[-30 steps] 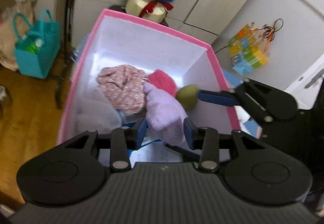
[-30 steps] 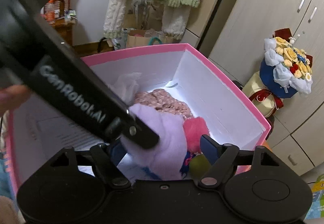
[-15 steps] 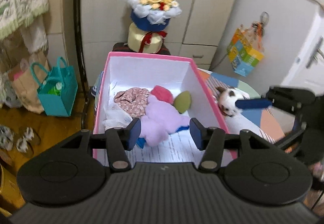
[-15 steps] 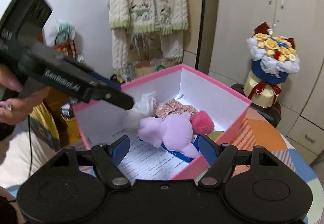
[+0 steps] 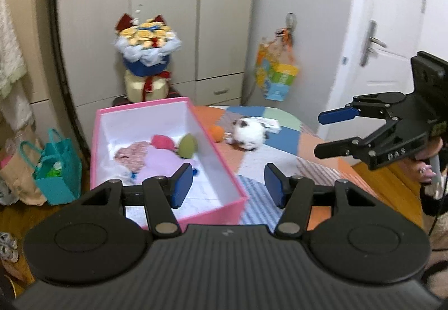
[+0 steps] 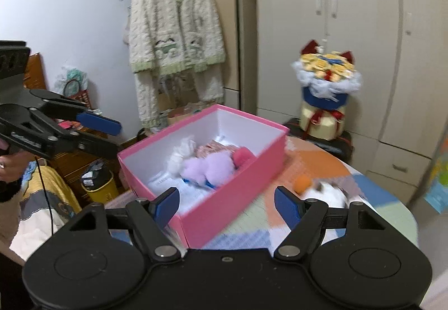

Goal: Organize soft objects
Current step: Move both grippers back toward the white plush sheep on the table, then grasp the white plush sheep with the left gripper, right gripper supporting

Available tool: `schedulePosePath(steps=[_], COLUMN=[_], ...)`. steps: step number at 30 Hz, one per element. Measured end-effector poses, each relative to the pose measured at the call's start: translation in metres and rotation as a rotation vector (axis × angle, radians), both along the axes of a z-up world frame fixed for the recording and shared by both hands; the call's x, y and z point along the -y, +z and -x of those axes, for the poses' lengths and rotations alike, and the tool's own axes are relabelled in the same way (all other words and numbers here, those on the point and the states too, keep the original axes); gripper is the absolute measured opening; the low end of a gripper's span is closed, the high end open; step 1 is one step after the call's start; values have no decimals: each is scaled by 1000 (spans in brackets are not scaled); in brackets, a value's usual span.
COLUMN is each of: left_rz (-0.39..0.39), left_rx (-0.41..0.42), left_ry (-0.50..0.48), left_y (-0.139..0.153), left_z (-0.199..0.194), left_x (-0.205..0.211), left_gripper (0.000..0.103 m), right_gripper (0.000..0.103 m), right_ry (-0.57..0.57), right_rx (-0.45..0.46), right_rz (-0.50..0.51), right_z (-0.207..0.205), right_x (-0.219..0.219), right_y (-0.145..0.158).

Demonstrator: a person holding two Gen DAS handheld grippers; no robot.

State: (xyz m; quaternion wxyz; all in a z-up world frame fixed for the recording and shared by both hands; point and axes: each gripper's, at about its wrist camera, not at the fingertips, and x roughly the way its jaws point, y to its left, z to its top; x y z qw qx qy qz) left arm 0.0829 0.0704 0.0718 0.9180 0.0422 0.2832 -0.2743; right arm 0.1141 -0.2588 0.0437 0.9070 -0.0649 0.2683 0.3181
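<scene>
A pink box point(image 5: 224, 170) point(image 6: 224, 206) stands on the patchwork table. It holds a purple plush point(image 5: 162, 161) point(image 6: 207, 167), a red pompom point(image 5: 161, 140) point(image 6: 242, 157), a green plush point(image 5: 187, 144), a floral cloth point(image 5: 131, 153) and a white cloth point(image 6: 182, 153). A black-and-white plush point(image 5: 247, 132) point(image 6: 324, 192) and an orange ball point(image 5: 216, 132) point(image 6: 302, 182) lie on the table beside the box. My left gripper point(image 5: 228, 184) point(image 6: 112, 136) is open and empty above the box's near end. My right gripper point(image 6: 226, 205) point(image 5: 320, 133) is open and empty, raised right of the box.
A flower bouquet point(image 5: 147, 58) point(image 6: 326, 91) stands behind the box before white wardrobes. A teal bag point(image 5: 58, 170) sits on the floor at left. A colourful bag point(image 5: 275, 74) hangs on the fridge. A cardigan point(image 6: 173, 41) hangs on the wall.
Both grippers have let go of the purple and green plushes inside the box, then pulled up and back. They are now open and well clear of the box.
</scene>
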Motion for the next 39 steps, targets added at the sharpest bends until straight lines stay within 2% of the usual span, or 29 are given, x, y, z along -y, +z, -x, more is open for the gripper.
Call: schedulePosePath(steps=[7, 13, 21, 26, 32, 39], left_rz=[-15, -19, -25, -29, -6, -4], left_rx=[-18, -43, -86, -96, -106, -108], left_ry=[-95, -128, -76, -36, 26, 136], left_y=[-9, -17, -40, -55, -72, -93], left_z=[18, 12, -21, -47, -82, -125], left_x=[38, 72, 123, 150, 172, 186], left_gripper=[56, 56, 56, 56, 56, 56], right_gripper=[78, 78, 78, 78, 78, 80], right_ry=[-90, -137, -180, -135, -69, 15], right_rx=[6, 18, 13, -10, -22, 13], right_rz=[10, 6, 0, -12, 23, 78], right_z=[29, 35, 3, -22, -56, -93], right_x=[48, 78, 111, 122, 114, 91], right_y=[-12, -22, -47, -68, -94, -111])
